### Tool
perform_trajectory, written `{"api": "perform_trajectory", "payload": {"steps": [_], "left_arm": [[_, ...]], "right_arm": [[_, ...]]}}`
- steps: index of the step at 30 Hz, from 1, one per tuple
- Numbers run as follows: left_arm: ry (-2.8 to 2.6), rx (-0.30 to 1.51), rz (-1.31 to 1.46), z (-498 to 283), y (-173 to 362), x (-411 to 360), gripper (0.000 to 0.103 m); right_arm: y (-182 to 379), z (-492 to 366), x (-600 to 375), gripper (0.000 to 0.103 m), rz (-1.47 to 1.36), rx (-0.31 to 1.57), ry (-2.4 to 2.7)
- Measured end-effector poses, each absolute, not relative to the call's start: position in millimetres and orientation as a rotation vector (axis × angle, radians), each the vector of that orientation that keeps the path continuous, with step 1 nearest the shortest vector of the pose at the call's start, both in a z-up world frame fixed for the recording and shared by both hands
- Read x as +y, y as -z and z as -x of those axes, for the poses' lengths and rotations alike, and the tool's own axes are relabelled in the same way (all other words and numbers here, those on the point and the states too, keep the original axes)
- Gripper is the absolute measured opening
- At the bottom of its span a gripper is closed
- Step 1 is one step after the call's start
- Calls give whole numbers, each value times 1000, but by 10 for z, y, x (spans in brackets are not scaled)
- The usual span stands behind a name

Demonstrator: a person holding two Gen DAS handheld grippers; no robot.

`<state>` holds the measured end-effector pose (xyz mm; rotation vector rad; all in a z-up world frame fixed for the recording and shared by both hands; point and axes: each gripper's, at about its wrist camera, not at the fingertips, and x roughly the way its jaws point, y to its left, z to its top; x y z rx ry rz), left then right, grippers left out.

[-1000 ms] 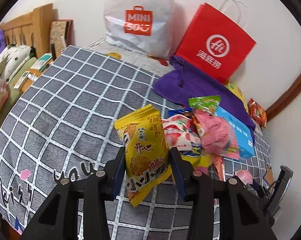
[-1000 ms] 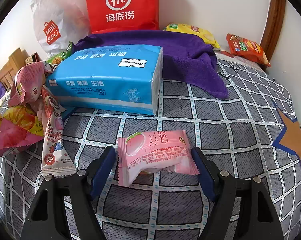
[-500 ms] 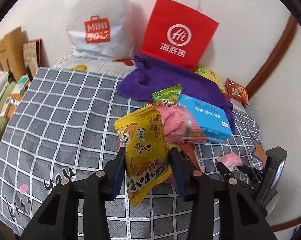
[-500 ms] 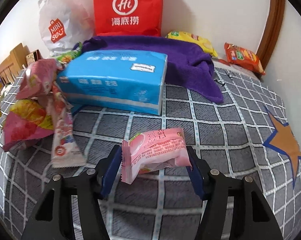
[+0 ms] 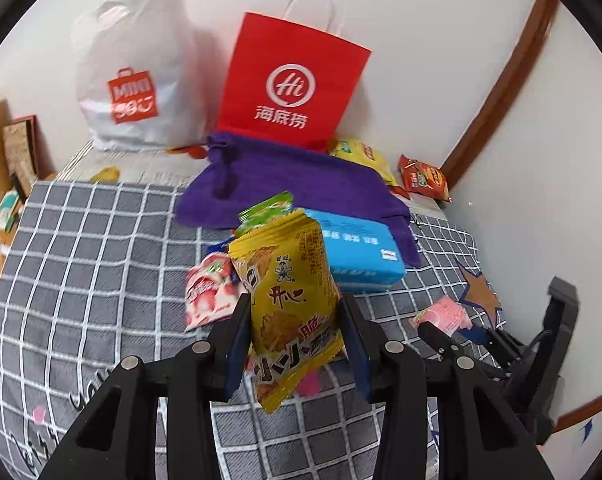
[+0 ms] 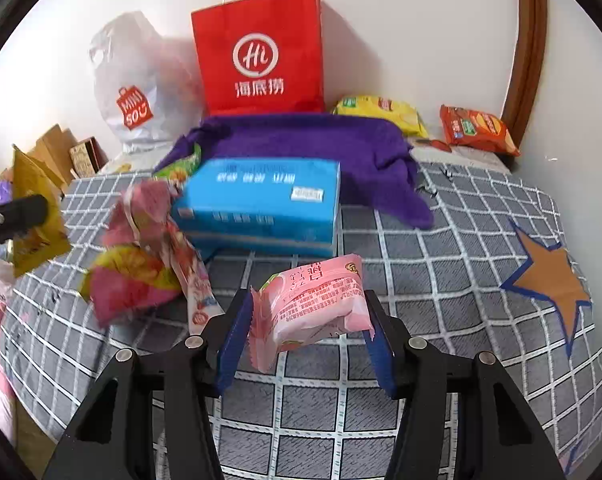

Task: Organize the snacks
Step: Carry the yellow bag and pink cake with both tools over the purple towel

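Right wrist view: one pink packet, one red bag.

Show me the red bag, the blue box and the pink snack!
Red bag [image 6: 259, 60]: right wrist view, on its white logo.
Blue box [image 6: 257, 196]: right wrist view, on its top face.
Pink snack [image 6: 313, 300]: right wrist view, middle of the wrapper.
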<state>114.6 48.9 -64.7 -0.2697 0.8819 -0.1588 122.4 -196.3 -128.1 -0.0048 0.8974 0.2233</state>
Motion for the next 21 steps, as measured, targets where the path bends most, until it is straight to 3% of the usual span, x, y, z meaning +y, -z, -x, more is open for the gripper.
{"api": "perform_trajectory", "payload": {"steps": [21], "left_arm": [[258,865,162,-2167,185,84,41]], "right_arm": [[523,-2229,-1714,55,25,790,-258]]}}
